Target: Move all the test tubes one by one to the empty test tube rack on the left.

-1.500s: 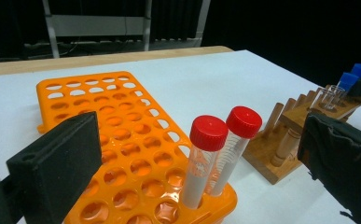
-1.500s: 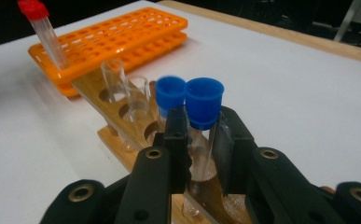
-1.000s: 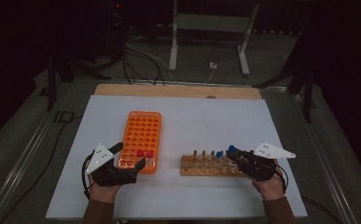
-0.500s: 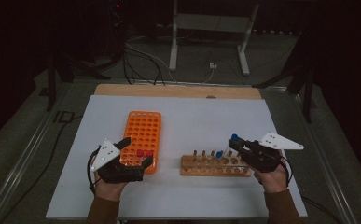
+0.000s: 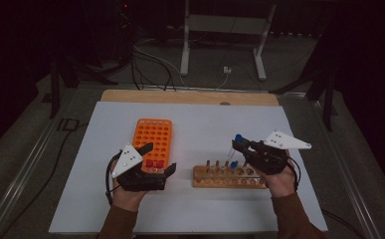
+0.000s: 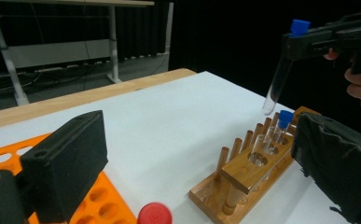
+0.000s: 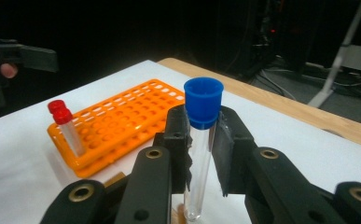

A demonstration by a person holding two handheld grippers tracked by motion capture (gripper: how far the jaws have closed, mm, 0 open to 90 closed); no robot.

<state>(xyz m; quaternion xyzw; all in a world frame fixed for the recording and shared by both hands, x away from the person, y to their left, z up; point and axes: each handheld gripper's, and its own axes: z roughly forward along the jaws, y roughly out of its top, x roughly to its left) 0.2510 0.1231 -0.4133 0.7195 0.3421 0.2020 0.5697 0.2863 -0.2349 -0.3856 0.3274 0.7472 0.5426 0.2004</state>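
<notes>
My right gripper (image 5: 238, 145) is shut on a clear tube with a blue cap (image 7: 202, 122), held upright above the wooden rack (image 5: 227, 177). The tube's lower end hangs just over the rack (image 6: 248, 170). A second blue-capped tube (image 6: 283, 122) stands in that rack. My left gripper (image 5: 160, 158) is open at the near end of the orange rack (image 5: 151, 137), its jaws either side of two red-capped tubes (image 5: 153, 163) without touching them. Those red-capped tubes (image 7: 65, 123) stand in the orange rack's corner.
Both racks sit on a white mat (image 5: 200, 124) over a wooden table whose far edge (image 5: 190, 97) shows. Beyond it, a metal frame (image 5: 185, 45) and cables lie on the dark floor. Bare mat stretches behind the racks.
My right gripper has risen from the wooden rack, lifting the blue-capped tube out of it. The left gripper has stayed by the orange rack's near end.
</notes>
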